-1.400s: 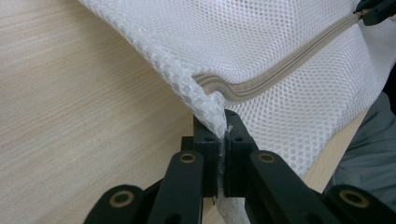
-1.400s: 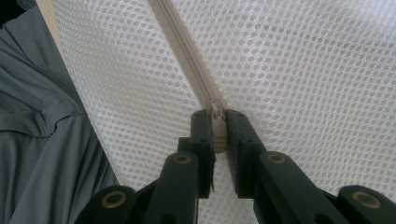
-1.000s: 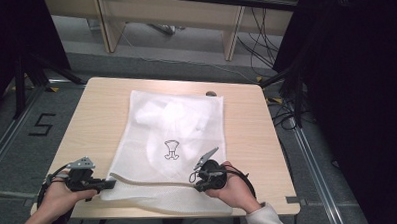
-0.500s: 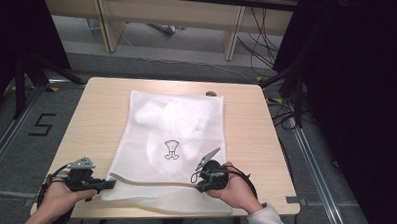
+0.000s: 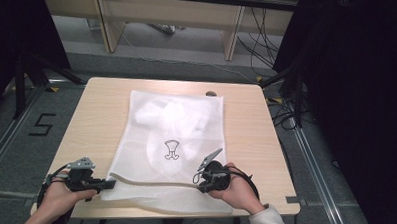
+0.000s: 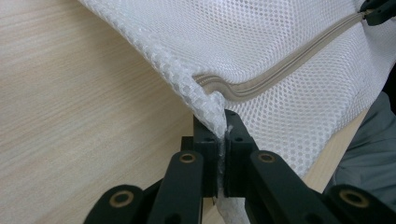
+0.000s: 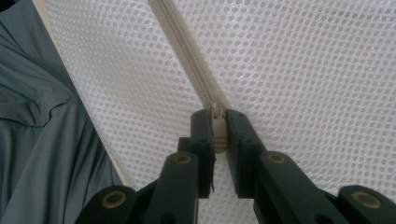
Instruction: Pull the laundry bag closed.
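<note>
- My left tongs are clamped tight on the near left corner of the mesh bag, right where the zipper ends.
- The mesh bag lies flat across the middle of the tabletop; its near edge hangs a little over the tabletop's front. White cloth with a small printed figure is inside.
- My right tongs are closed on the zipper pull, near the bag's right end.
- Change over the last second: none that I can make out. Both hands and the bag sit as before.
- Judgement: corner anchored, pull gripped, so the zipper is ready to be drawn; which way it opens, I cannot tell.
</note>
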Tool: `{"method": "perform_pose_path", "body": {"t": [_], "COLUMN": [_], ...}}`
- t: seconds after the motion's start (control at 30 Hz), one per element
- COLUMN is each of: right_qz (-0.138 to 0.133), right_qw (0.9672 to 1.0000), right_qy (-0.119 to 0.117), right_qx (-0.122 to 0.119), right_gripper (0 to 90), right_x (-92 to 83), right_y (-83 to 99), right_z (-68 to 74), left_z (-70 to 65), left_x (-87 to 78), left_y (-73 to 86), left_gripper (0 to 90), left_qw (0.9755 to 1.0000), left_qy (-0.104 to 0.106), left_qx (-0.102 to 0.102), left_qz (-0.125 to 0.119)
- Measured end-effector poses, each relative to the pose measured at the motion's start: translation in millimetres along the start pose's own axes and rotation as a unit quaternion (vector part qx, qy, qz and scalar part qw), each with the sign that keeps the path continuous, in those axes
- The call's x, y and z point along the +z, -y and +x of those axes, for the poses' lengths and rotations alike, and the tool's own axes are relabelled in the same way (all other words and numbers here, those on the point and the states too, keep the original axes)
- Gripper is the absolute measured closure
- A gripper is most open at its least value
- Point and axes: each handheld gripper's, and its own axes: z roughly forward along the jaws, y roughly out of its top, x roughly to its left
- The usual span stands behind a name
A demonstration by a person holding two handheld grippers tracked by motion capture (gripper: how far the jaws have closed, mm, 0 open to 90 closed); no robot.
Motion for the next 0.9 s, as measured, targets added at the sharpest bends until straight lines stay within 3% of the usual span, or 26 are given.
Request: {"method": "perform_pose_path", "body": {"t": [0.9], "right_qz": [0.001], "right_qw": [1.0000], "right_qy": [0.002], "right_qx": [0.003], "right_gripper": [82.3], "right_x": [-3.4], "right_y": [9.9], "right_z": [-4.7], "left_z": [-0.2], "left_x": [-0.5], "left_y": [-0.3], "left_gripper": [85.7], "left_qw": [1.0000], "left_qy": [-0.002], "left_qx": [0.000], "left_qz": [-0.002]}}
